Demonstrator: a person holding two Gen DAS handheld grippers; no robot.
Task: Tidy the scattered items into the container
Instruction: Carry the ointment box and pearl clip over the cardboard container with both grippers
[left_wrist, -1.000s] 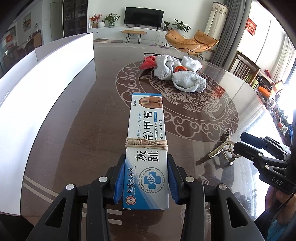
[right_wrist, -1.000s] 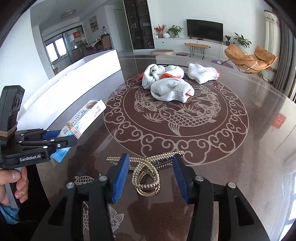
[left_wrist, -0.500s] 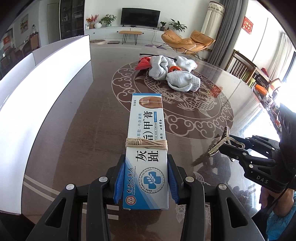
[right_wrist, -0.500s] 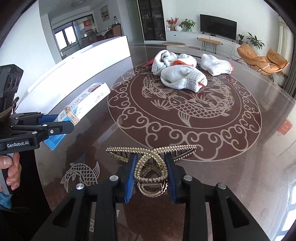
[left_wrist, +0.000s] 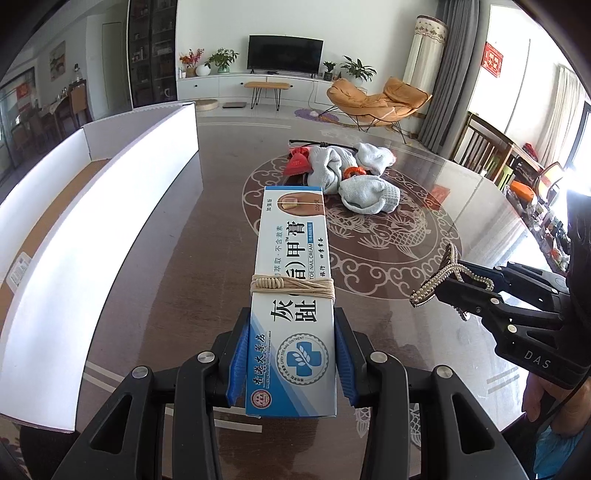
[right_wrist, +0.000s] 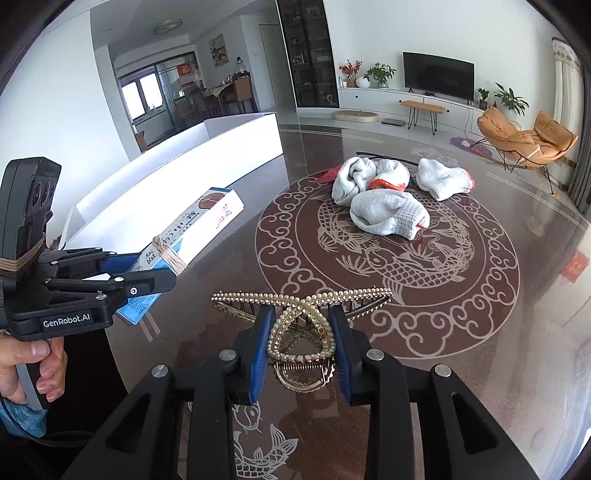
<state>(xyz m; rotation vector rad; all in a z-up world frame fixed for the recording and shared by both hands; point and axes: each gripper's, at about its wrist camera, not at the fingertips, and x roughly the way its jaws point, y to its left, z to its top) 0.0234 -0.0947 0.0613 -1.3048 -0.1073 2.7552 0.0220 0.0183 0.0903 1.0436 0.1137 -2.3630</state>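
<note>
So far nothing of this lot shows inside the white container (left_wrist: 122, 206): the part of its cardboard floor I can see is bare, apart from a label near its left edge. My left gripper (left_wrist: 291, 354) is clamped on the sides of a blue-and-white nail cream box (left_wrist: 291, 295), which has a tan cord wound around its middle, and holds it clear of the table with the container's long wall just to the left. My right gripper (right_wrist: 301, 347) pinches the looped handles of a pearl-studded hair claw (right_wrist: 301, 314), its toothed arms spread out beyond the blue pads; it too looks lifted off the glass.

I judge the task as barely begun: two items are in hand and need to go over that wall and be released. After that, the pile at the middle of the table is left: several grey-white knitted gloves (right_wrist: 388, 210) with orange-red cuffs, something red (left_wrist: 297, 162) at the pile's left edge, and a thin dark rod (left_wrist: 321, 143) behind it.

The table (right_wrist: 461, 325) is round, dark brown and glossy, with a pale fish-and-cloud medallion. Beyond it lies a bright living room: a television (right_wrist: 437, 74) on a low white cabinet, potted plants, and orange lounge chairs (left_wrist: 376, 99) by grey curtains.
</note>
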